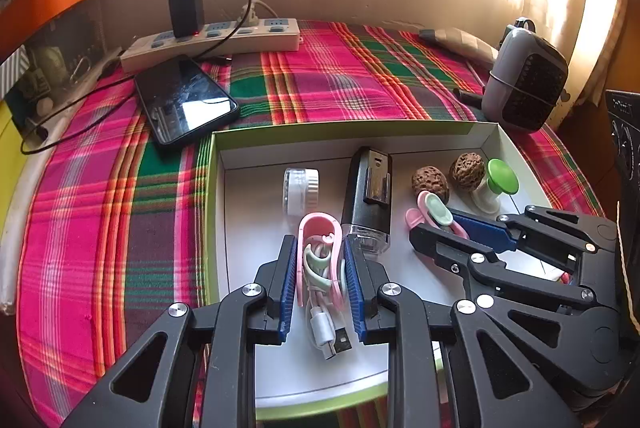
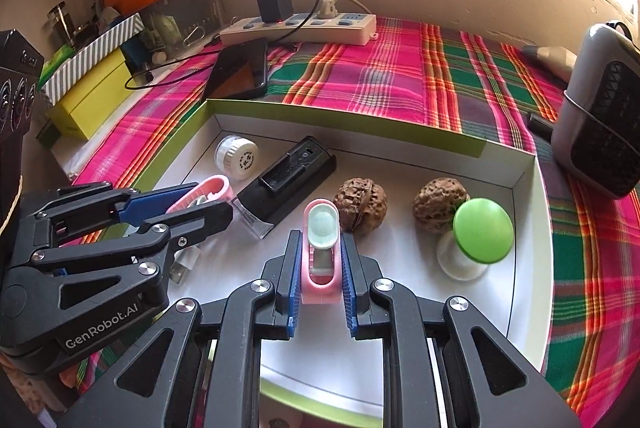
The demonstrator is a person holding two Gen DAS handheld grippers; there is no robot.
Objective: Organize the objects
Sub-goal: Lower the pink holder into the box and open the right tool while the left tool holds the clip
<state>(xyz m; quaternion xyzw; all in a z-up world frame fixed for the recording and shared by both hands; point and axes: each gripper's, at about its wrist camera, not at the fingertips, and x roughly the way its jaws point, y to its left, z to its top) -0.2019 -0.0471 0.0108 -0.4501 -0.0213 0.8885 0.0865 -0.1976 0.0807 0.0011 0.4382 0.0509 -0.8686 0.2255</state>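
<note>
My left tool is clamped on the pink plastic winder wrapped with a white charging cable, low over the shallow white cardboard tray with green rim, at six o'clock from the clear jar. My right tool is clamped on a small pink-and-mint plastic clip, seven o'clock from a brown walnut. Both look light, stiff and slippery; I judge flat-side grips best.

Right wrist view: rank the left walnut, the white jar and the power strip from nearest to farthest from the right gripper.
From the right gripper:
1. Left walnut, just ahead, slightly right, in the box.
2. White jar, box's far left corner.
3. Power strip, against the back wall.
</note>
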